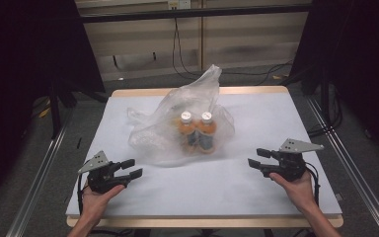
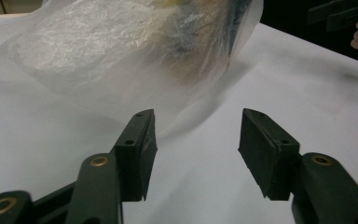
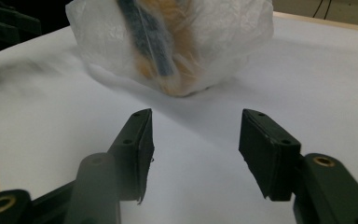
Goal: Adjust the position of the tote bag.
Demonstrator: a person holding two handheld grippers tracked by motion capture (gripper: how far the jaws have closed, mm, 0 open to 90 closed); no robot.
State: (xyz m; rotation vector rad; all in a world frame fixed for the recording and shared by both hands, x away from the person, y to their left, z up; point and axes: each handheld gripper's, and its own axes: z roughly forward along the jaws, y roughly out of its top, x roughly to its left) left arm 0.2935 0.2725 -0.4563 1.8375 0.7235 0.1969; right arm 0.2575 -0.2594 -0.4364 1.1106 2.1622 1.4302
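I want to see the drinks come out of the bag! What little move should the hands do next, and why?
Probably bring both grippers in toward the plastic bag. The left gripper and right gripper are apart from it on either side, jaws open with nothing between them. The two bottles stand inside, so the bag must be reached first.

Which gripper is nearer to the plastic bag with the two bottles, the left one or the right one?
Left. The left gripper is just beside the plastic bag's near-left edge; the right gripper is farther off on its right. Neither touches it.
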